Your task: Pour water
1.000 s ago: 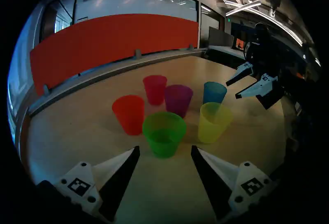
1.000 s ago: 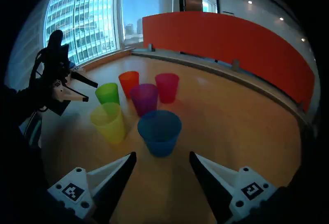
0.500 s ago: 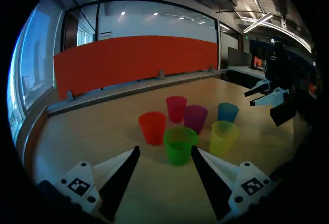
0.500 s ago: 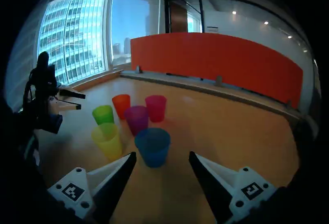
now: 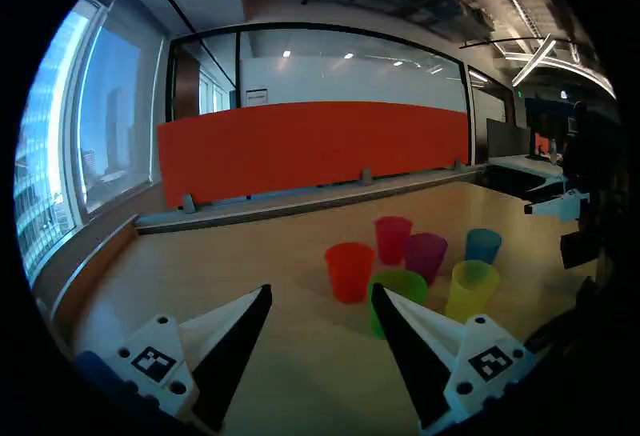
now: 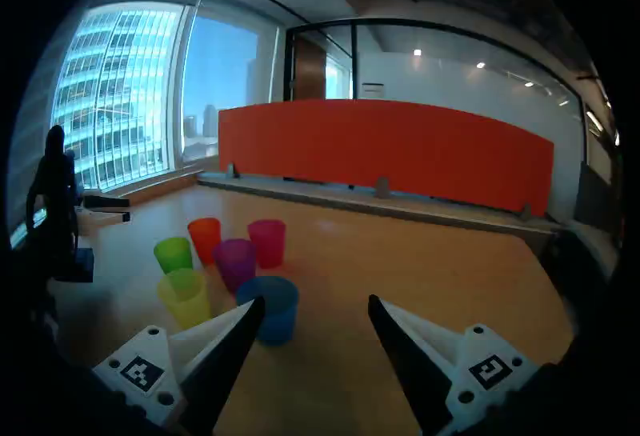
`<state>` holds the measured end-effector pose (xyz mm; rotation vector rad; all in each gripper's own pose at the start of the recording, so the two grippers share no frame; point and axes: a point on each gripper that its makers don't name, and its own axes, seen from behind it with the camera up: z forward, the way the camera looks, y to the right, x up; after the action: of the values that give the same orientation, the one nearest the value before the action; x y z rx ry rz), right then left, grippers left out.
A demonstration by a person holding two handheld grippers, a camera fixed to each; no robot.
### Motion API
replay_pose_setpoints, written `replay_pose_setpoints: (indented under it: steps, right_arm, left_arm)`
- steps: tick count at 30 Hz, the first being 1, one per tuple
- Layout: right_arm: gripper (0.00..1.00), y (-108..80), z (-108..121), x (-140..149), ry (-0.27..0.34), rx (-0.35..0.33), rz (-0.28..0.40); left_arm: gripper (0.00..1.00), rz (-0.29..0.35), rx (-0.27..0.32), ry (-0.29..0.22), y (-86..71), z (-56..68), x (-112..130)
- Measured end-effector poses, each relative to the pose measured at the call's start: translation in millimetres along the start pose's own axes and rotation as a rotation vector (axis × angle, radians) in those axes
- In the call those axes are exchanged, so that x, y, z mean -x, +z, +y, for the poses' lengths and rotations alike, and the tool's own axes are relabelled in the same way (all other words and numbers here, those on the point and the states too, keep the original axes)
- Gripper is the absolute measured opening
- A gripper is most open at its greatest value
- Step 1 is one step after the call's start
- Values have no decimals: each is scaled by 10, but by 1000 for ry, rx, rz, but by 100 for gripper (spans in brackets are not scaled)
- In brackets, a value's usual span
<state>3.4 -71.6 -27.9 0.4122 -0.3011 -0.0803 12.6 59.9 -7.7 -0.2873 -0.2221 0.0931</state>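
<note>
Several coloured plastic cups stand grouped on a wooden table (image 5: 200, 276). In the left gripper view I see a red cup (image 5: 349, 271), a pink cup (image 5: 393, 238), a purple cup (image 5: 426, 255), a blue cup (image 5: 483, 246), a yellow cup (image 5: 472, 289) and a green cup (image 5: 404, 286) partly behind my right finger. My left gripper (image 5: 320, 308) is open and holds nothing. In the right gripper view the blue cup (image 6: 272, 308) is nearest, with the yellow cup (image 6: 186, 297), green cup (image 6: 174, 254), red cup (image 6: 205, 239), purple cup (image 6: 234, 264) and pink cup (image 6: 267, 242) beyond. My right gripper (image 6: 314, 312) is open and holds nothing.
An orange partition (image 5: 320, 144) runs along the table's far edge, with glass walls behind it. Large windows (image 6: 120, 116) line one side. The other gripper (image 5: 564, 208) shows at the far right of the left gripper view, and the left one (image 6: 96, 206) at the far left of the right gripper view.
Both grippers have pulled back and risen away from the cups, which now look smaller and lower in both views. The cups have not moved.
</note>
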Motion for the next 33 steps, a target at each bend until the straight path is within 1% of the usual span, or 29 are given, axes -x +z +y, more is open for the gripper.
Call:
replay_pose_setpoints:
  steps: [6, 9, 12, 15, 18, 24, 27, 30, 33]
  right_arm:
    - [99, -72, 205, -76, 47, 92, 71]
    - [99, -107, 312, -122, 70, 138, 105]
    - [99, -138, 395, -162, 80, 177, 135]
    - [99, -167, 437, -213, 87, 207, 162]
    - [99, -187, 470, -268, 84, 235, 188]
    - [99, -223, 559, -375, 75, 304, 221]
    - [99, -239, 566, -433, 67, 323, 242]
    - [99, -235, 562, -460, 61, 329, 243]
    - [99, -236, 580, -490, 57, 342, 250]
  left_arm:
    - [92, 42, -56, -30, -62, -101, -55]
    - [93, 59, -94, -34, -88, -181, -73]
    - [93, 75, -129, -25, -110, -247, -95]
    - [93, 85, -154, -17, -111, -278, -104]
    - [93, 107, -174, -20, -131, -301, -177]
    - [92, 157, -188, -67, -166, -316, -320]
    - [93, 185, -190, -82, -181, -336, -400]
    - [92, 209, -204, -74, -202, -371, -465]
    - [92, 222, -221, -50, -225, -397, -516]
